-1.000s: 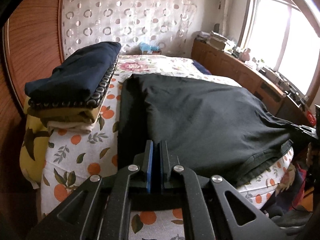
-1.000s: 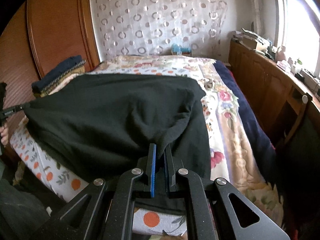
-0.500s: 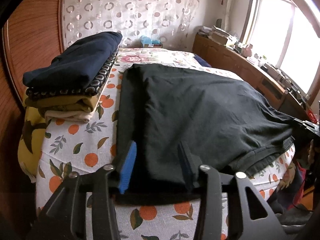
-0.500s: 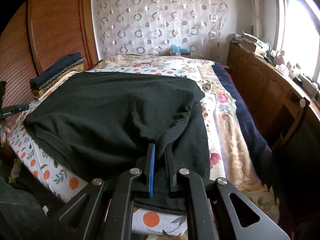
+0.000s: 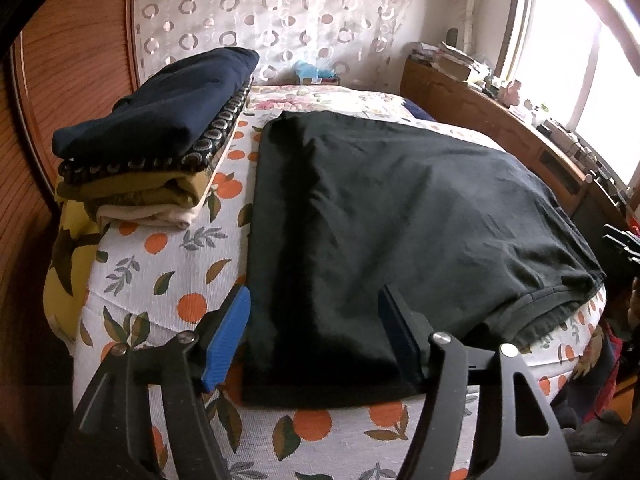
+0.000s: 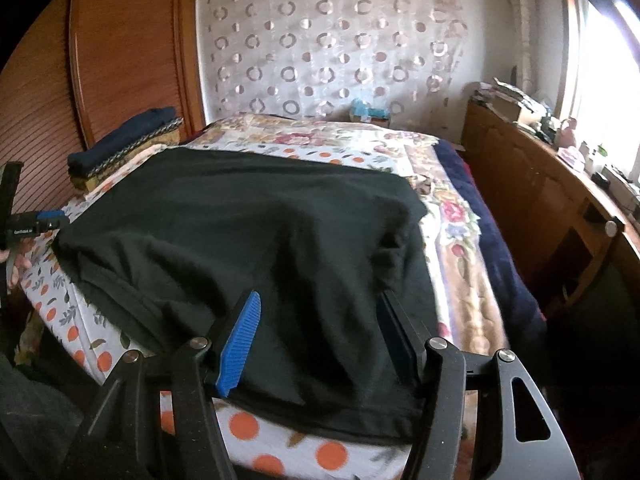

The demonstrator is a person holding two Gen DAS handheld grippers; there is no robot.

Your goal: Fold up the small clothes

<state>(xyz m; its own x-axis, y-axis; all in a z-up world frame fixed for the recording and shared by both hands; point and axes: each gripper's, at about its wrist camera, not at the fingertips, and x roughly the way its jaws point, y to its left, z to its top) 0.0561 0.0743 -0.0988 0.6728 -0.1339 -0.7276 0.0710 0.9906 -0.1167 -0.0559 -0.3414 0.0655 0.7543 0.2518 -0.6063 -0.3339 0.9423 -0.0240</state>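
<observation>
Step in hand: as both grippers let go of the black garment (image 5: pixel 400 220), we judge this to be the release that ends one fold.
Left gripper (image 5: pixel 316 336): its jaws are opening, they straddle the garment's near edge at the bottom of the left wrist view, and no pad presses the cloth.
Right gripper (image 6: pixel 318 340): its jaws are opening too, with loose cloth between them at the bottom of the right wrist view and nothing gripped.
Garment: it lies folded flat on the orange-print bed cover (image 5: pixel 168 280), filling the centre of both views; its hem bunches at the lower right of the left wrist view.
Doing it well: we back both grippers straight off, clear of the cloth, so neither pad drags the edge and reopens the fold.
Next grip: we would likely need the bunched hem smoothed first.
Finished pile: the folded stack (image 5: pixel 156 140) sits at the upper left, just beside the garment.
</observation>
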